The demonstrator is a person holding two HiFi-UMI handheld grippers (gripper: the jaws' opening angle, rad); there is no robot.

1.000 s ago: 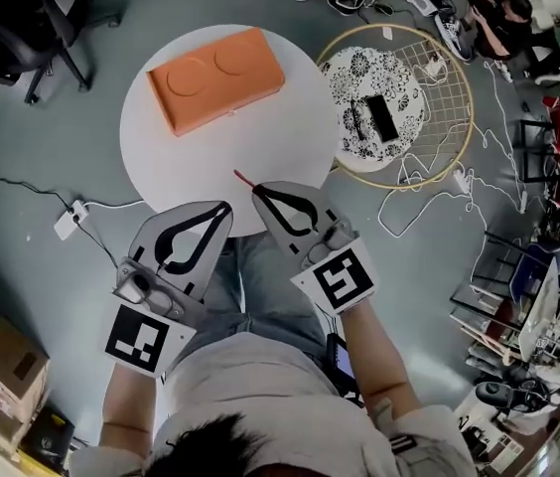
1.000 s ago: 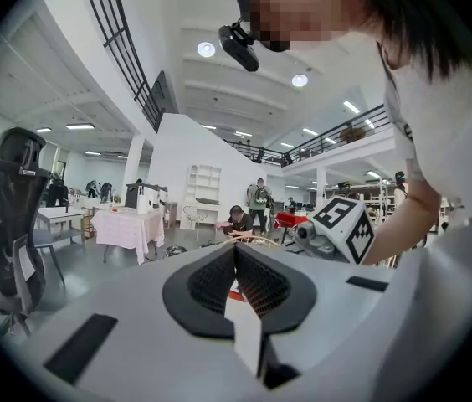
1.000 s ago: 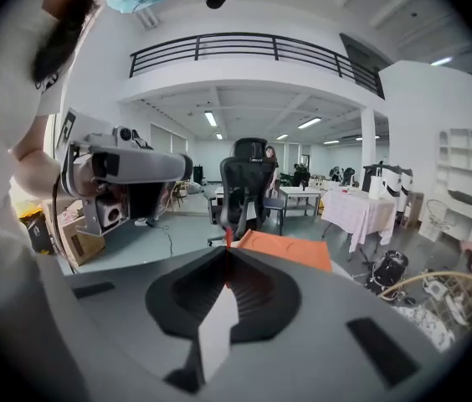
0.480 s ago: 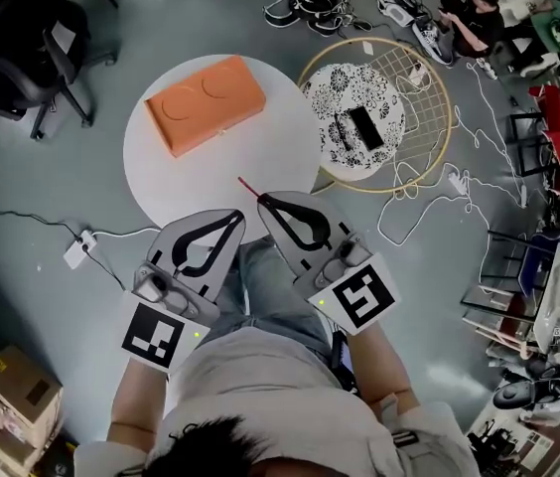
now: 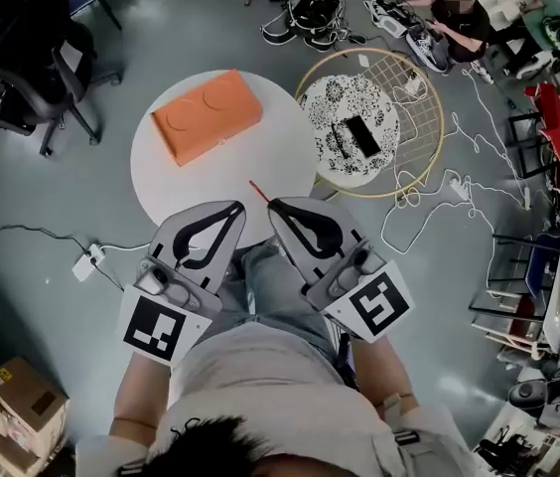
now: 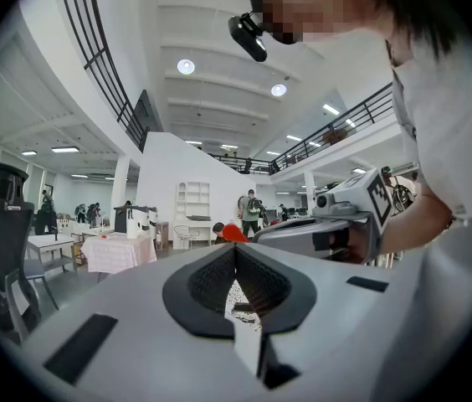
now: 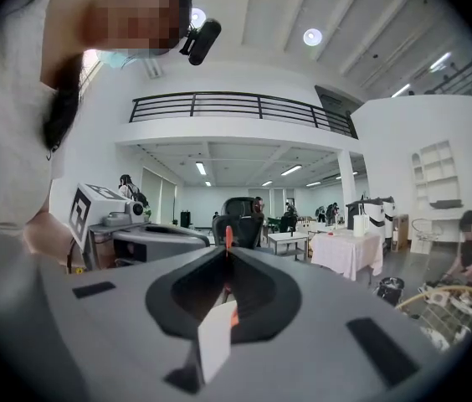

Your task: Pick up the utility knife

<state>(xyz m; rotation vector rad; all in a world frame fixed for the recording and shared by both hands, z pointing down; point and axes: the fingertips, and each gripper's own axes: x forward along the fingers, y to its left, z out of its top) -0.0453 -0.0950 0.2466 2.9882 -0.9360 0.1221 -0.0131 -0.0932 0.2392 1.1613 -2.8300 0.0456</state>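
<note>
Right tongs point(image 5: 273, 205) clamp the slim orange utility knife point(image 5: 258, 189) above the near edge of the round white desk point(image 5: 186, 177), tip outward, likely for safety; left tongs point(image 5: 239, 208) closed, empty.

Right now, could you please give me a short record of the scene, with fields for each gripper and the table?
left gripper: jaws together, nothing between them
right gripper: shut on the utility knife
knife: thin red end sticks out past the jaw tips
round white table: holds an orange box on its far side
position: both grippers side by side at the table's near edge
</note>
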